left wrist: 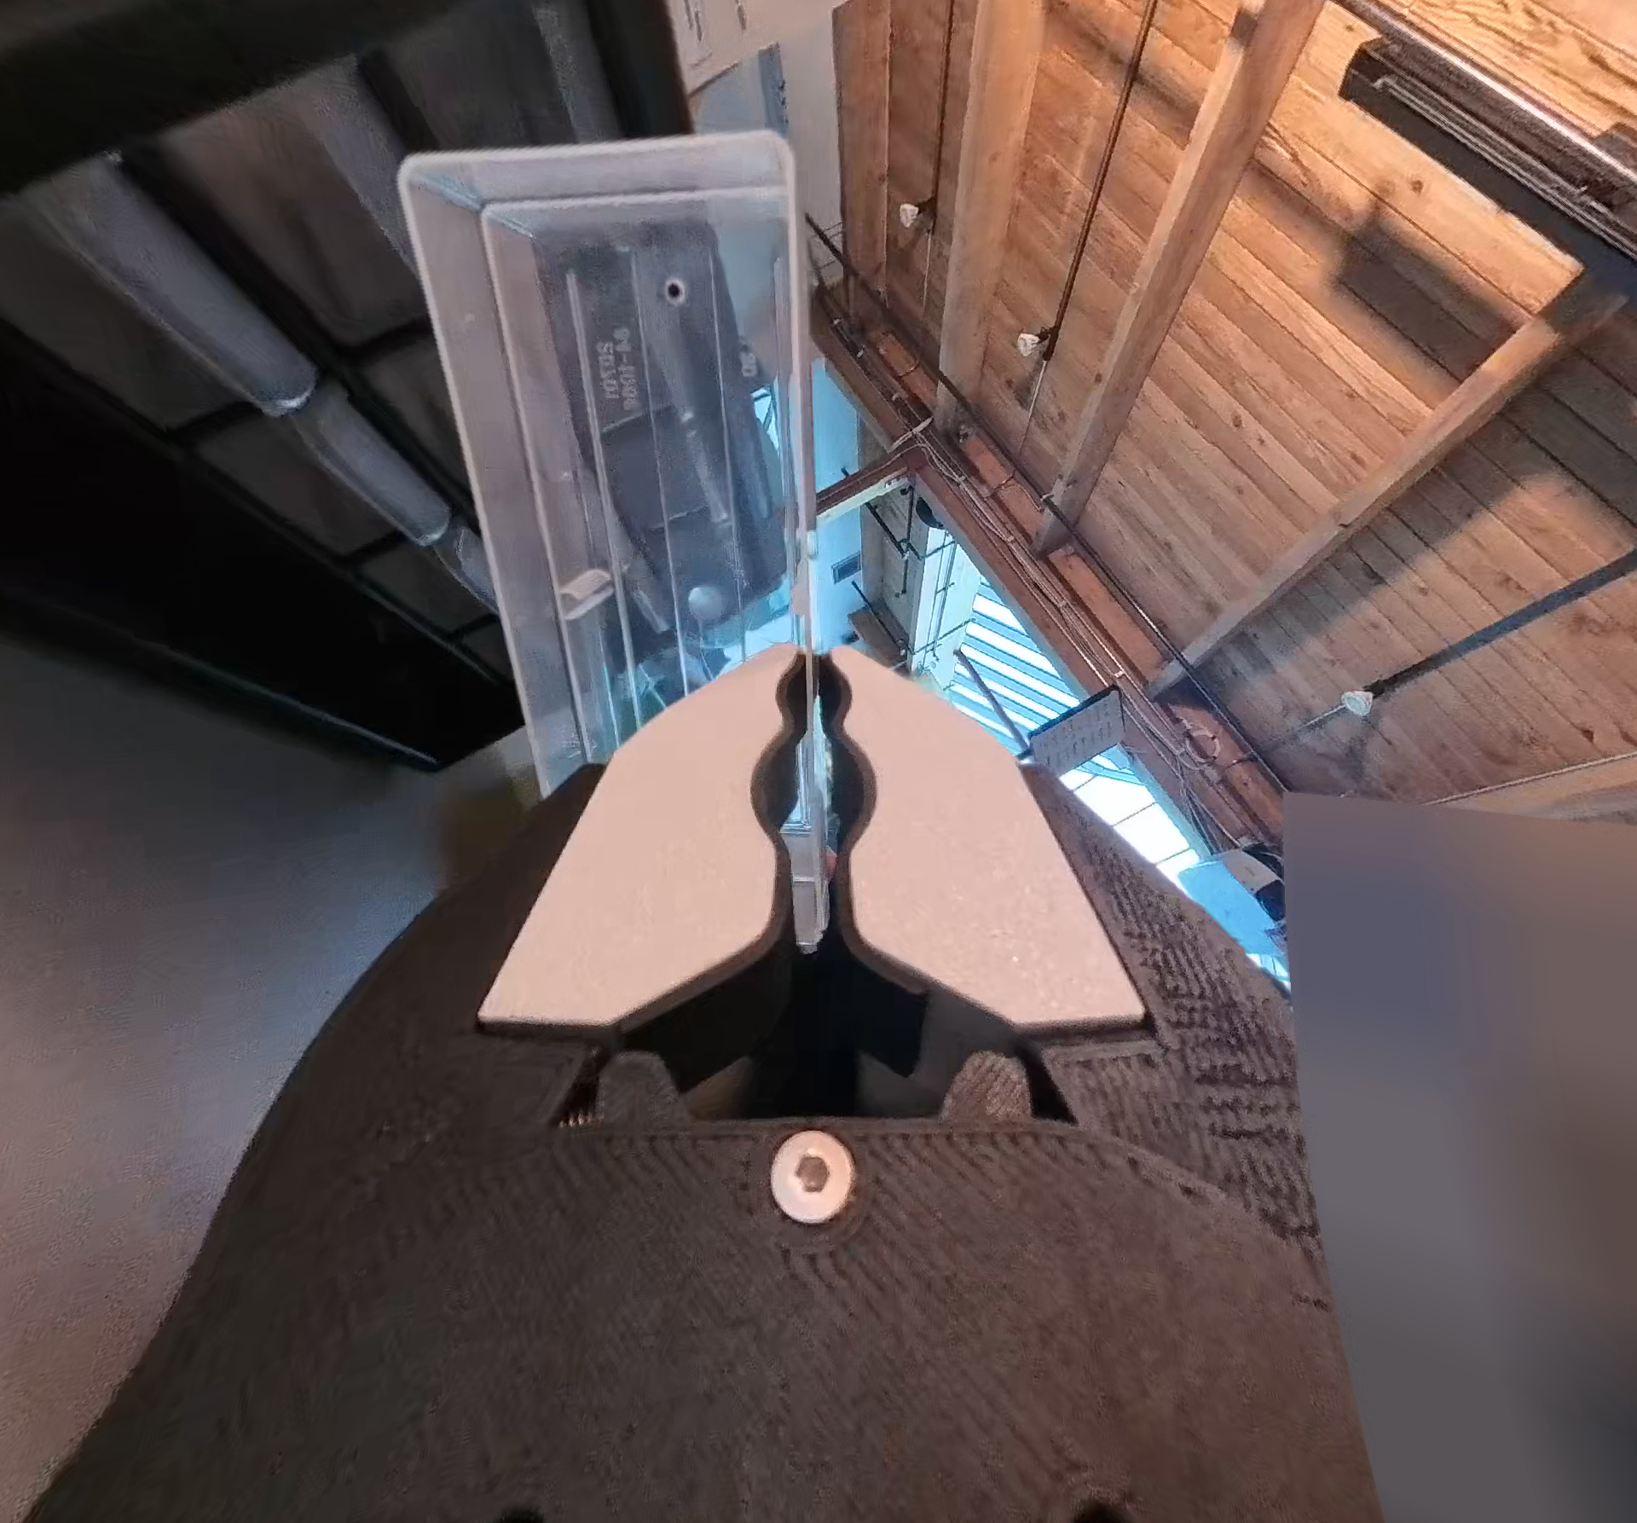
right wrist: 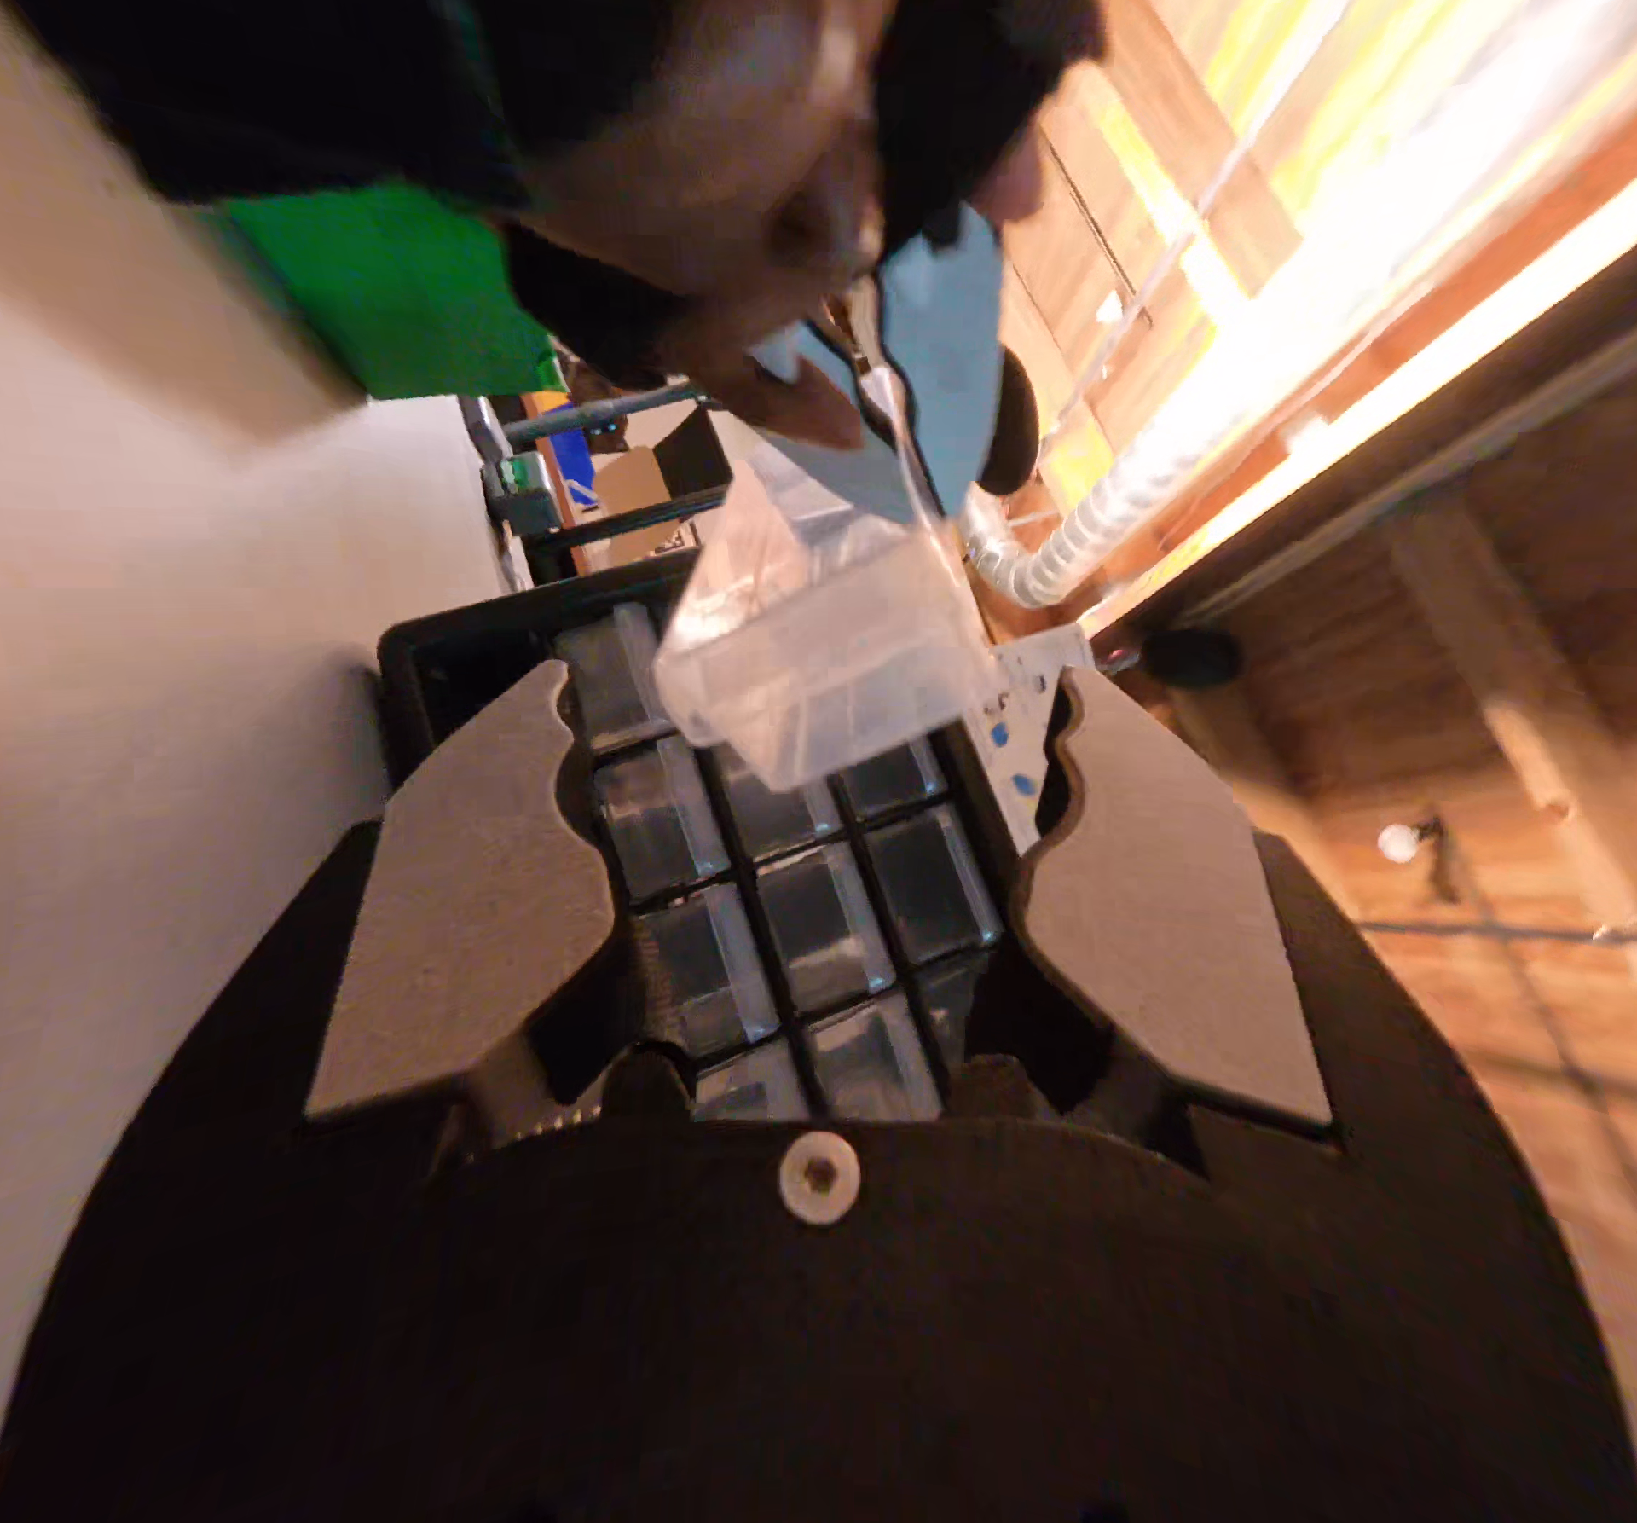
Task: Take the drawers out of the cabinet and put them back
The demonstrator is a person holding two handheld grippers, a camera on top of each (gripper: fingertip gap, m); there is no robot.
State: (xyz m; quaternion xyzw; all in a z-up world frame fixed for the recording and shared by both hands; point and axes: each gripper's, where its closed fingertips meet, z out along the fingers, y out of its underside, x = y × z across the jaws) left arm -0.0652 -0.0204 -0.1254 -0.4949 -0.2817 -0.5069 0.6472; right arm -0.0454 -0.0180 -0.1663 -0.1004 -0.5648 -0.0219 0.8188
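Note:
My left gripper is shut on the thin edge of a clear plastic drawer and holds it in the air, clear of the black cabinet at the left. The views are turned steeply. In the right wrist view the same clear drawer hangs from the left gripper in front of the cabinet face, which has rows of small clear drawers in black frames. My right gripper is open and empty, with the cabinet face between its fingers.
A light wall or tabletop lies beside the cabinet. Wooden plank walls and beams fill the right side. A person's hand and dark sleeve hold the left gripper. A green object and a white coiled hose lie behind.

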